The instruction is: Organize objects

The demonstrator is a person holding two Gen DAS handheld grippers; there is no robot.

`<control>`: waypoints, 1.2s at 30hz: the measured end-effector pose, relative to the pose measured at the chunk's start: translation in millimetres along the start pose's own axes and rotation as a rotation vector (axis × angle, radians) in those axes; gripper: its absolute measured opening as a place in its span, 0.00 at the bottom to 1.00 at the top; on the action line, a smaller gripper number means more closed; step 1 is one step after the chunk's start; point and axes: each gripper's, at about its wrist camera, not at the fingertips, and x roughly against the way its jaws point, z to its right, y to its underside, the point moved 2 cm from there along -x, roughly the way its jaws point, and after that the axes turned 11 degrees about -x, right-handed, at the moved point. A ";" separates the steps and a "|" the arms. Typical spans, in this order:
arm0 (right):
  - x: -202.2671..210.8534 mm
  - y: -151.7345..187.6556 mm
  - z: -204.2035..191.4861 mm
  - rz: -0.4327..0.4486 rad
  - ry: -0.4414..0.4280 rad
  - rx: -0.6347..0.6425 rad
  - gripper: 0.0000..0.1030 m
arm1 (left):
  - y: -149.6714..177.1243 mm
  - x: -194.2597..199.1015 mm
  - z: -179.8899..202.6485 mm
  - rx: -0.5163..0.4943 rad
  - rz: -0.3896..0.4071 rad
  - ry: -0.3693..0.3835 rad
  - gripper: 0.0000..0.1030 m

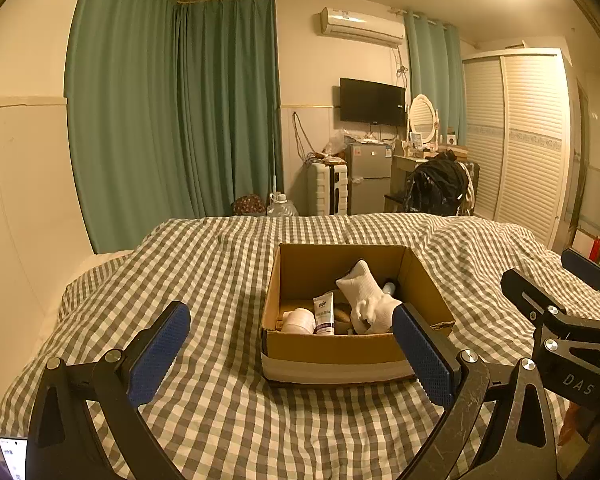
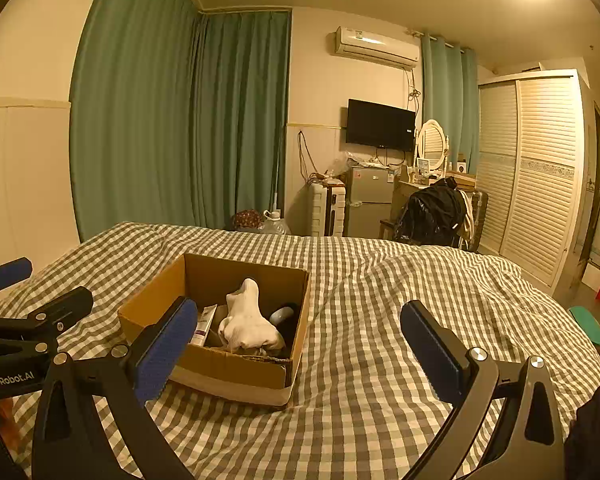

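Two open grippers, one box between them

Both tools hover above the checked bedspread (image 1: pixel 220 272) with their blue pads spread wide and nothing held. The landmark is the cardboard box (image 1: pixel 332 348), open-topped, sitting on the bed.

Seen from the left gripper (image 1: pixel 288 344), the box lies straight ahead and slightly to the right, with the right pad overlapping its near right corner in the view. Seen from the right gripper (image 2: pixel 300 344), the box lies ahead and to the left, its near left corner behind the left pad. So the box sits between the two tools, and the left one looks to be lined up with it more squarely.

Inside the box, a white sock (image 1: pixel 366 300) lies on top toward the right side, its long axis running from the near edge up toward the far wall. A white tube (image 1: pixel 324 314) leans near the middle, a white round jar (image 1: pixel 299 320) sits at the near left, and a pale blue rounded item (image 2: pixel 282 314) is partly hidden behind the sock; what it is cannot be told.

No loose item shows on the bedspread around the box, so sorting appears well along. Any next reach would likely go down into the box from above.
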 end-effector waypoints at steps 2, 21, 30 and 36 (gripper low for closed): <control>-0.7 0.3 -1.0 -0.003 -0.001 0.001 0.99 | -0.1 0.7 0.8 -0.002 0.000 -0.001 1.00; -5.3 4.2 -3.0 -0.017 0.005 0.010 0.99 | 0.1 1.9 -2.1 0.021 0.000 -0.026 1.00; -5.2 4.4 -2.7 -0.020 0.006 0.009 0.99 | 1.8 -0.5 -1.5 0.013 -0.014 -0.019 1.00; -6.8 7.0 -5.0 -0.030 0.006 0.016 0.99 | 2.7 0.3 -1.8 0.006 -0.008 -0.035 1.00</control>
